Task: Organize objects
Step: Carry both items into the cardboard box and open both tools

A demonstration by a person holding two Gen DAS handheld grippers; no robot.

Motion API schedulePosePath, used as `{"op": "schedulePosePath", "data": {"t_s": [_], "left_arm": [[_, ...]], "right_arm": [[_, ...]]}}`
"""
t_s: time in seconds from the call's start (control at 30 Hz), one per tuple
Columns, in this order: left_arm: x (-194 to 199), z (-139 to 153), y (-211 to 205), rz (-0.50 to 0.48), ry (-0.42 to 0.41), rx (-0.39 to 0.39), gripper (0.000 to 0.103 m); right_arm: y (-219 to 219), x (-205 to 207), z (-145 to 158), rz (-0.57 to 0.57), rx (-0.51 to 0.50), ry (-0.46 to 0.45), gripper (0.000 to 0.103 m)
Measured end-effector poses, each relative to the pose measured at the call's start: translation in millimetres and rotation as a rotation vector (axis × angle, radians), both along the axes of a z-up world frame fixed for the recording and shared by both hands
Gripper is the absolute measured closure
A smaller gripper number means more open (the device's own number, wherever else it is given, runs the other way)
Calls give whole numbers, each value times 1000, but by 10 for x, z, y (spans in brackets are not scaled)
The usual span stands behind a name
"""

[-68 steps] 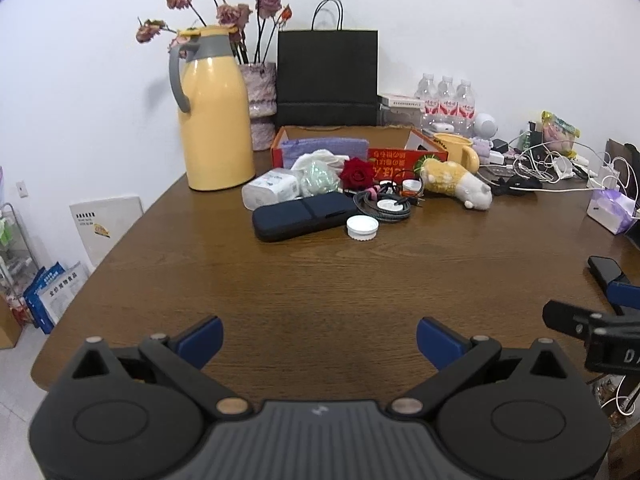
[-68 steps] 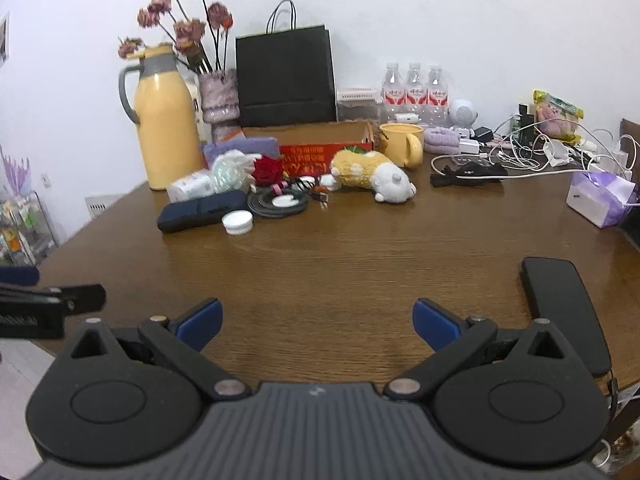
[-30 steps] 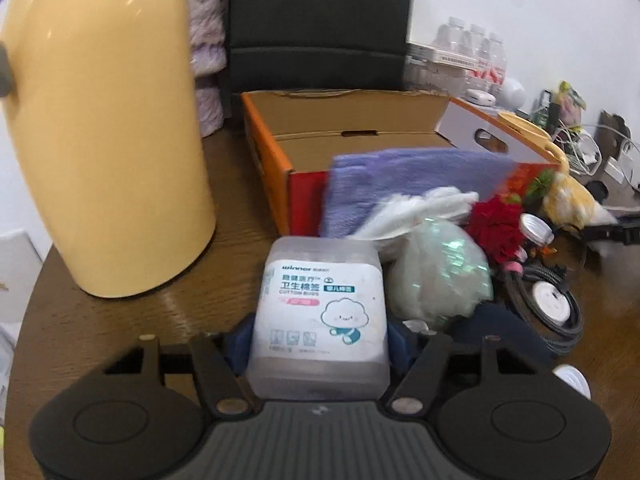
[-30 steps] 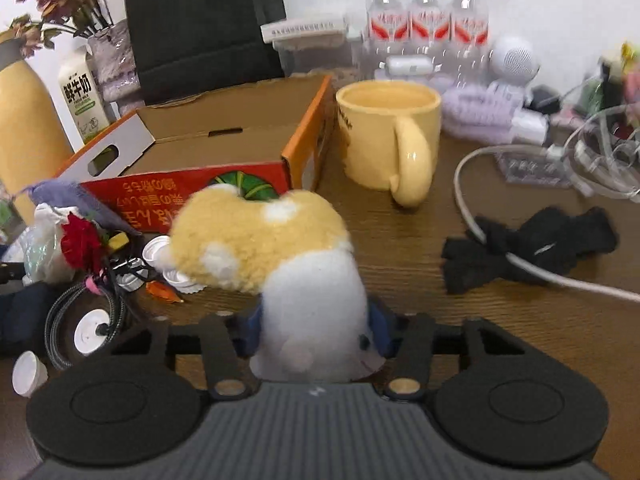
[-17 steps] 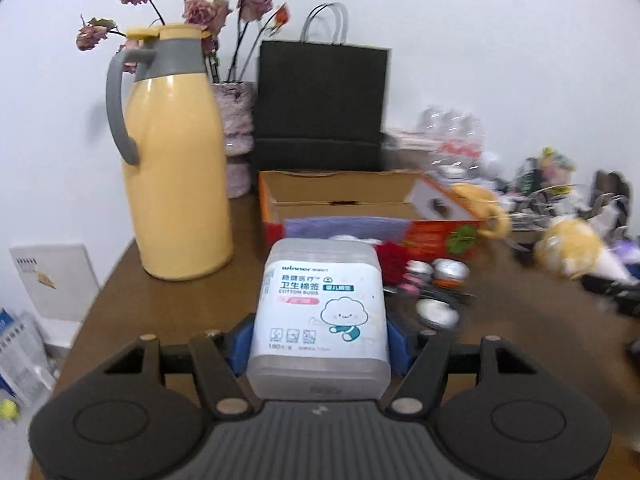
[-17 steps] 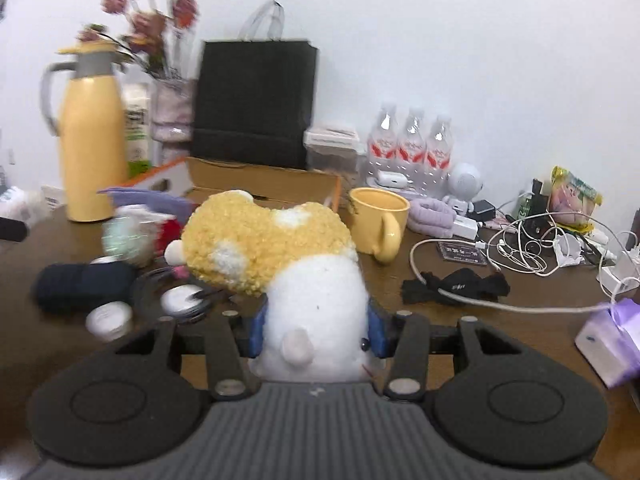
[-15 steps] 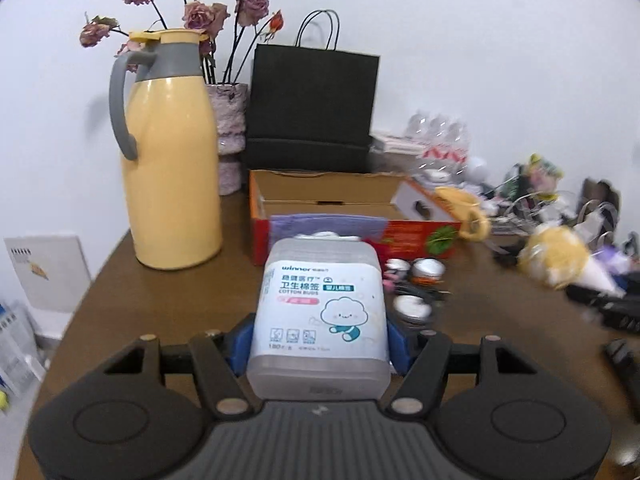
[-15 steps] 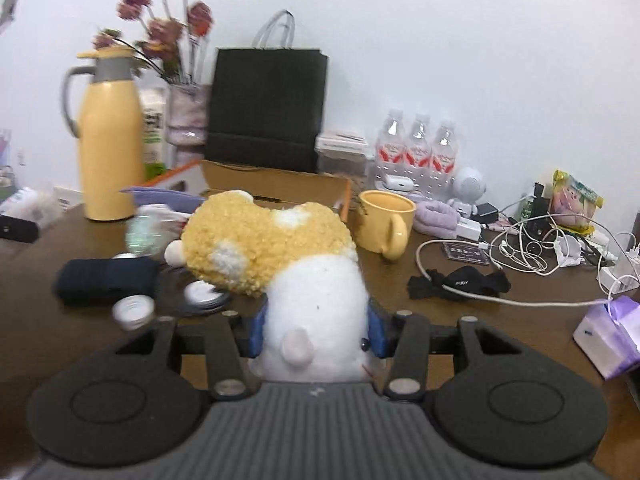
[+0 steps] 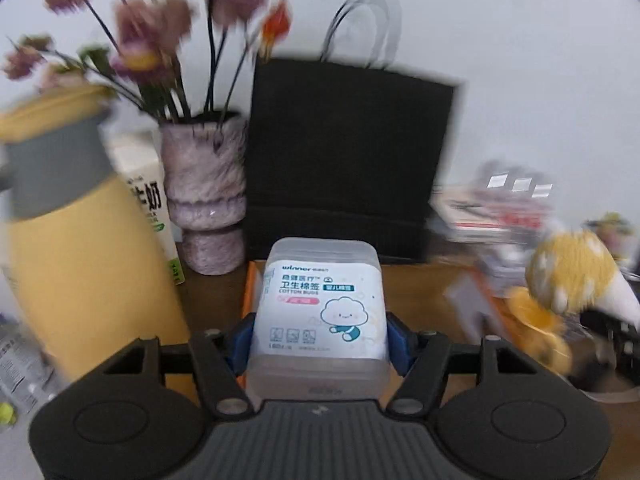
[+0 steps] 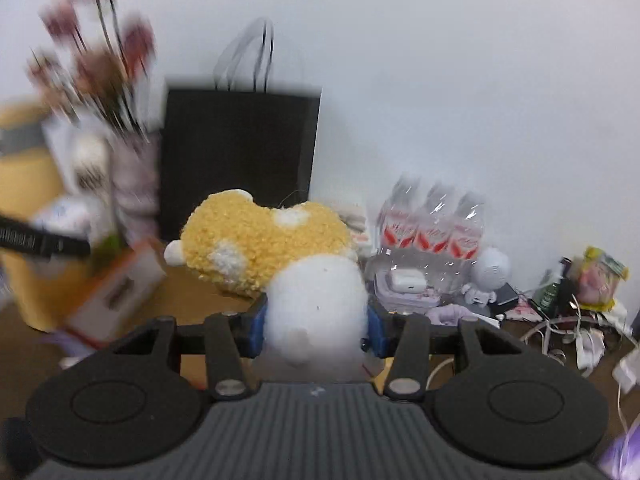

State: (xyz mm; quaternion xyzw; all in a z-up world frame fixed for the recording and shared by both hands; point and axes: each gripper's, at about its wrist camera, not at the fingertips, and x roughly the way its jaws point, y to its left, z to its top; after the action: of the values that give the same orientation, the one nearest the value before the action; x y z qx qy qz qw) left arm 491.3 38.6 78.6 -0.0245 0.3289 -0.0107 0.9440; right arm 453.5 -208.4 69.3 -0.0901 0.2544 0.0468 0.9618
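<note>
My left gripper [image 9: 319,338] is clamped on the cotton bud box [image 9: 320,312], which hides most of the cardboard box [image 9: 251,292] behind it. At three o'clock the plush toy [image 9: 568,276] is a blur. My right gripper [image 10: 316,330] is squeezed on that plush toy [image 10: 280,256]; the box flap [image 10: 116,292] at nine o'clock is smeared.

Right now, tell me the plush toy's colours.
Yellow with white patches and a white end; the plush toy shows best in the right wrist view.
</note>
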Motion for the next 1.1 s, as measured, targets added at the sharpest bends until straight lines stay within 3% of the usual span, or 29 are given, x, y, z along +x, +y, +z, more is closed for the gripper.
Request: {"op": "schedulePosePath", "data": {"t_s": [0.1,0.2,0.27,0.3,0.37,0.47,0.5,0.6,0.7,0.8,0.93,1.0,1.1], "left_arm": [[709,-414,-13,79,122,43,39],[1136,-749,-52,68,185,137,40],[1257,-883,-26,68,191,142,39],[1354,-927,-24,64,197,141,36],[1378,-1023,-42,38,220,143,20],[1354,-1143,-103,-3,219,180,17],[1334,-1164,-135,-18,216,203,17],[1299,-1215,-146,-30,276,185,17],[1201,-1282,-269,-72,320,294,20],[1027,-1174,-286,-83,267,303,20],[842,-1215,-260,-157,279,317,21],[750,-1230,-322,-151,268,369,24],[722,-1264,-315,-130,282,372,24]], "right_arm": [[146,884,-436,-32,-10,199,54],[286,1393,-832,-79,-75,291,54],[351,1639,-989,-91,-83,331,51],[383,1738,-1044,-95,-89,338,50],[451,1852,-1148,-81,-127,352,35],[527,1873,-1226,-27,-174,309,15],[541,1872,-1258,-15,-178,311,13],[606,1834,-1328,3,-207,337,12],[606,1765,-1323,26,-173,398,5],[543,1673,-1295,21,-167,392,4],[505,1526,-1242,45,-190,394,0],[479,1493,-1241,63,-170,416,0],[484,1409,-1263,96,-189,415,0]]}}
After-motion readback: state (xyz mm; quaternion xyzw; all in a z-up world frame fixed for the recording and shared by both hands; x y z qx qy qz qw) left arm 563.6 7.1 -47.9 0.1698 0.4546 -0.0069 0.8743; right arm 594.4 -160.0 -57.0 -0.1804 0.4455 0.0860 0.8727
